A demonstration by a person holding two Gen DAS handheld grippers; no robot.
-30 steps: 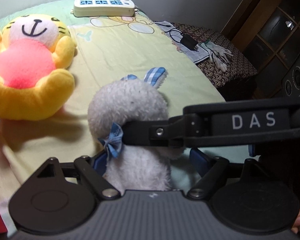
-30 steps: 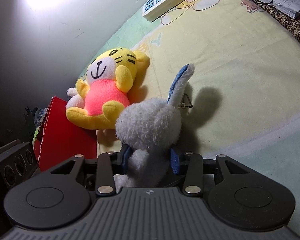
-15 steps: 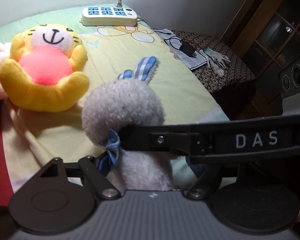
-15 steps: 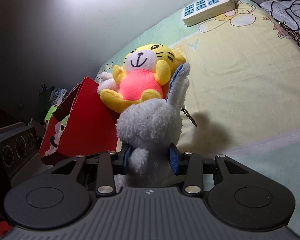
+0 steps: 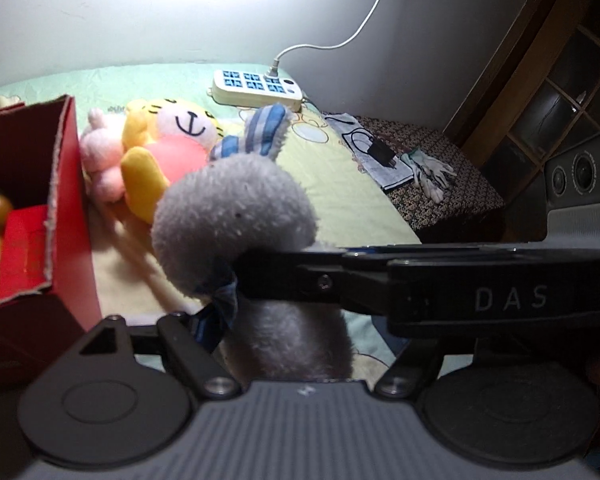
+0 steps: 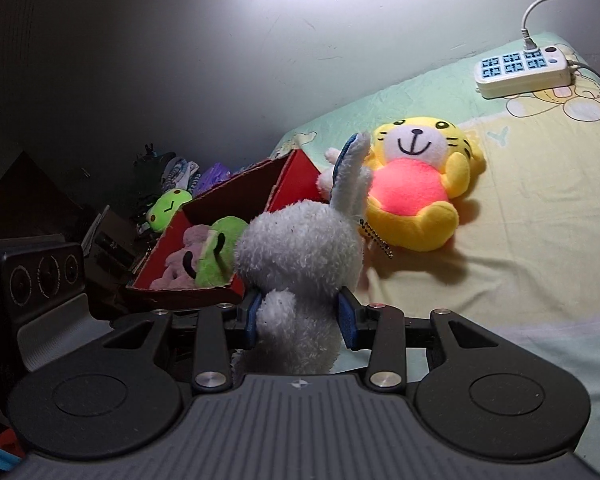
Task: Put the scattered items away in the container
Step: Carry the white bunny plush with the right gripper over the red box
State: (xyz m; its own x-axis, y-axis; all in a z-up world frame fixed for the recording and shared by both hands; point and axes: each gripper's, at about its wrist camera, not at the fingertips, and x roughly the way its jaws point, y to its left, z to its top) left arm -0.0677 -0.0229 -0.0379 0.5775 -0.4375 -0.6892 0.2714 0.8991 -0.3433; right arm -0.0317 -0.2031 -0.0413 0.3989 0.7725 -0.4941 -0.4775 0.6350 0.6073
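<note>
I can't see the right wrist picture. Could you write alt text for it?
The right claw grips a white plush rabbit by its body, above the bed. Left of it sits an open red box holding soft toys; a yellow tiger plush lies behind.

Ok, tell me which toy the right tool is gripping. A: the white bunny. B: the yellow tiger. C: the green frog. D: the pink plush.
A: the right tool has its blue pads pressed into both sides of the white bunny, while the yellow tiger lies on the bed.
</note>
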